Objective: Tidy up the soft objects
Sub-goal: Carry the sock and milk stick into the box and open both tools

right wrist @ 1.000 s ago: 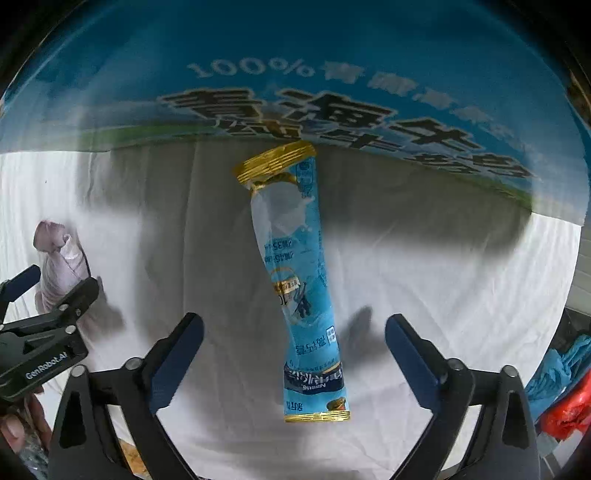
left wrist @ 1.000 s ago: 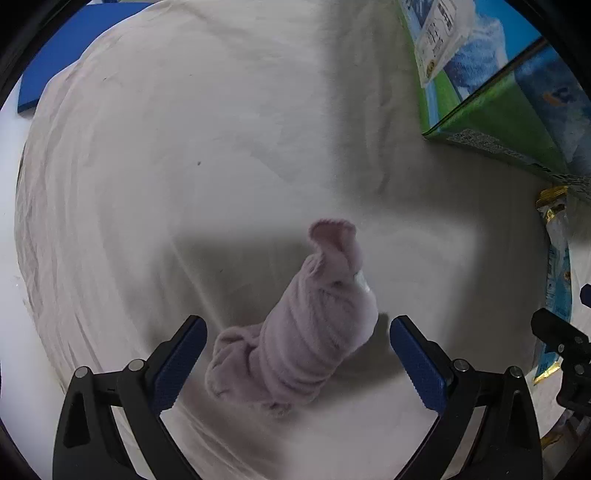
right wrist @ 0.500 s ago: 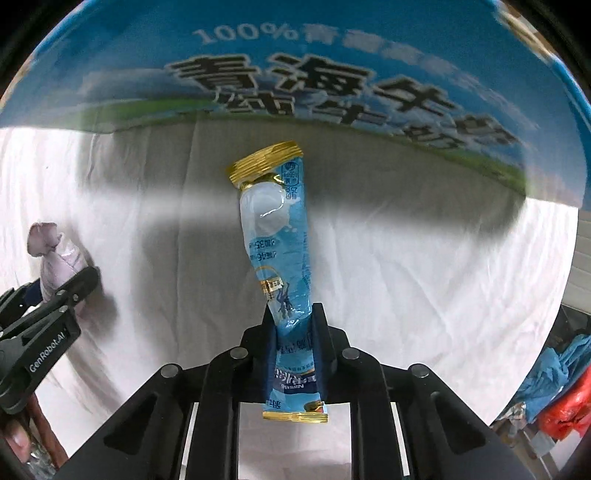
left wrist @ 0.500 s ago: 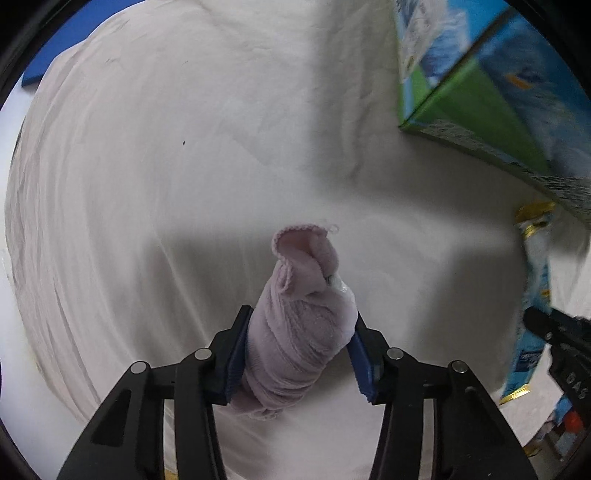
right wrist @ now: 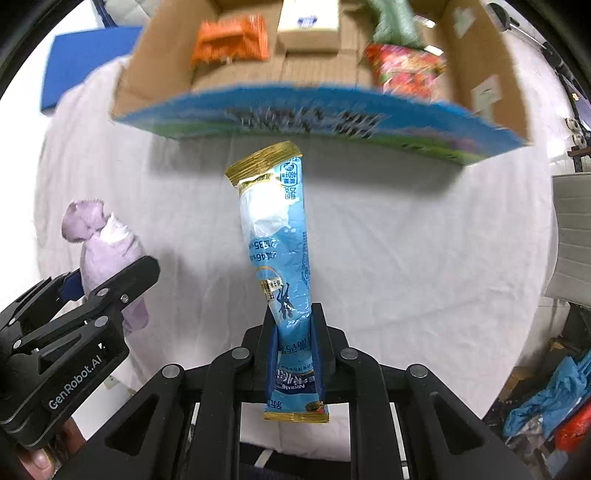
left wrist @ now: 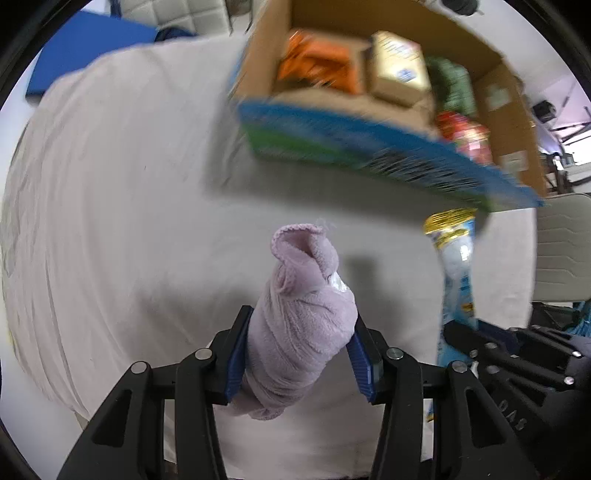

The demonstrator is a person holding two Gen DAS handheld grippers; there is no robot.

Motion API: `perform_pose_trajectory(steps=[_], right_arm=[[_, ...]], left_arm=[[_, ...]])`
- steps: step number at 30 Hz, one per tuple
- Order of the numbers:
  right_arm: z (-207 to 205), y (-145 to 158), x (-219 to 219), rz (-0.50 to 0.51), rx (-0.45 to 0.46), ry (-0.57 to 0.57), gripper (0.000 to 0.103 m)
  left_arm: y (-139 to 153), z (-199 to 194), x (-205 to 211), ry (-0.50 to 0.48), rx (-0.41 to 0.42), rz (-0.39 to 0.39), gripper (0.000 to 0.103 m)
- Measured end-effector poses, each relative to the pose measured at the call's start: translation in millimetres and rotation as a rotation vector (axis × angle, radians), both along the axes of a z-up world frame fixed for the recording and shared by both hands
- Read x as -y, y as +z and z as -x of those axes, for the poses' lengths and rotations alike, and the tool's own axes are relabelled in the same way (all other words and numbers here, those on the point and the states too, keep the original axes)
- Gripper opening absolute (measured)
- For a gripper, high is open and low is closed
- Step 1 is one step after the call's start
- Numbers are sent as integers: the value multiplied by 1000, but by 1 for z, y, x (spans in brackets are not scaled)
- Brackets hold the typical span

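My left gripper [left wrist: 299,354] is shut on a rolled lilac fleece sock [left wrist: 301,317] and holds it above the white cloth. It also shows in the right wrist view [right wrist: 107,266] at the left. My right gripper [right wrist: 293,354] is shut on the lower end of a long blue snack pouch [right wrist: 275,236] with gold seals, held upright in the air. The pouch also shows in the left wrist view [left wrist: 456,273] at the right. An open cardboard box [right wrist: 317,110] with a blue and green printed wall stands ahead of both grippers.
The box holds an orange packet [right wrist: 231,40], a cream carton [right wrist: 308,22], a green packet [left wrist: 450,85] and a red packet [right wrist: 404,66]. A white cloth [left wrist: 110,221] covers the table. A blue mat [left wrist: 88,48] lies far left. A chair [right wrist: 572,236] stands right.
Both grippers closed, the left on the sock and the right on the pouch, then lifted them off the cloth. The views rose, so the box's inside now shows.
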State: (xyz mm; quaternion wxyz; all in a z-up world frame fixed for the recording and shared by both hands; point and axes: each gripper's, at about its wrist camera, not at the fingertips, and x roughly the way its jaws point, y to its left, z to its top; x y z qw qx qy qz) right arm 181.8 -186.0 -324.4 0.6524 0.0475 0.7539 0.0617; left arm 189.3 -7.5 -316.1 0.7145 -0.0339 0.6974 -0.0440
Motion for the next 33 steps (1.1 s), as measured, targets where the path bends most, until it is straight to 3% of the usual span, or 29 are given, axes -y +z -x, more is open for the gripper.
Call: perform_pose_trajectory(steps=[9,16,24,29,33], right_arm=[[-7,81,29,-55,134,-45,16],[-37,134,31,-110,212,-86,16],[-102,143,38,-116,235,-150,16],[-142,116,40,-92,203,-196,16],[-168,88,44,-77,171,-234,16]], left_arm=[[98,-6,33,-64,161,61,45],[153,-30,44,-74,247,107,45],[150,-93,46,-48,229,127,45],[120,-139,44,-10,120,158,45],[94,-163,46,-5,73,129,45]])
